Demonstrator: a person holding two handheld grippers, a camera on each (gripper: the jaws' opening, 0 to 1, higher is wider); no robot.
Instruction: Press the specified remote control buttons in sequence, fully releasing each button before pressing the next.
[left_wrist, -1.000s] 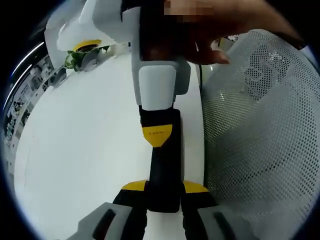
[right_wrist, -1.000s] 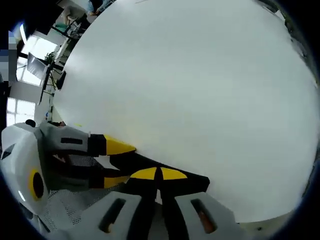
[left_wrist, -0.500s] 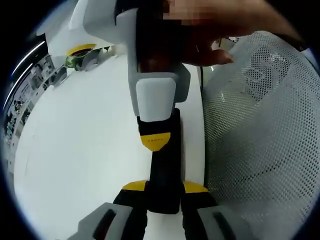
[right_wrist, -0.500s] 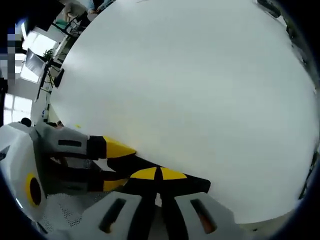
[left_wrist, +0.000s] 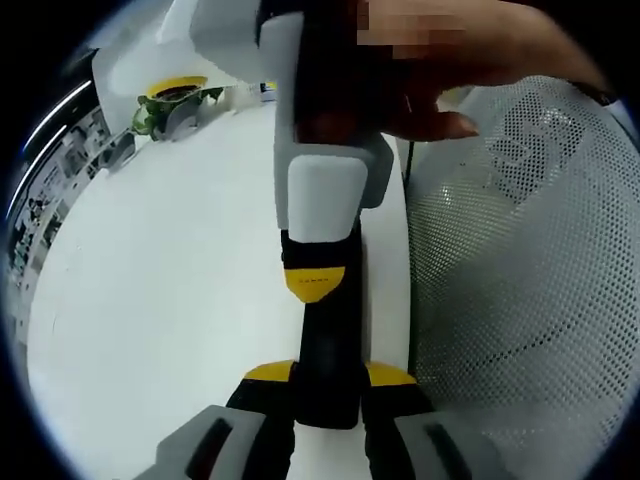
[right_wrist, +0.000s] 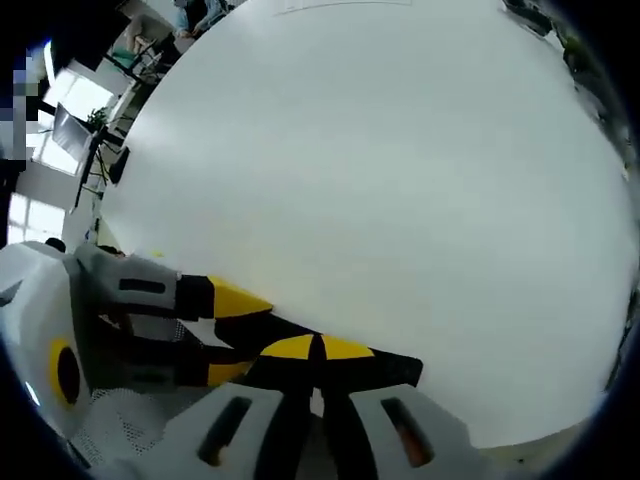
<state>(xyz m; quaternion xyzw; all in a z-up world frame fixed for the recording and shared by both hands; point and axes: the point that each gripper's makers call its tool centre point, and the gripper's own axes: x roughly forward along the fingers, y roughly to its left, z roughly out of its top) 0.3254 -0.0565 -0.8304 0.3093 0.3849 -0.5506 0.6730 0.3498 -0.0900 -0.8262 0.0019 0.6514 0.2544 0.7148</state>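
— Where was the remote control (left_wrist: 325, 335)?
— Near the white table's (left_wrist: 150, 300) edge, clamped between the left gripper's (left_wrist: 327, 385) jaws
— And the right gripper (right_wrist: 318, 348)?
— Jaws pressed together, tips touching the remote

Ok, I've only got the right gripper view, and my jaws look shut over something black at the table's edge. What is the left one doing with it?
Observer: The left gripper has its jaws clamped on the near end of the black remote, one on each side.
Operator: Where along it is my tip?
Observer: The right gripper has its shut yellow tip over the remote's top face, farther along than the left jaws.
Operator: Anything beside it?
Observer: In the left gripper view, a white mesh surface rises along the remote's right side.
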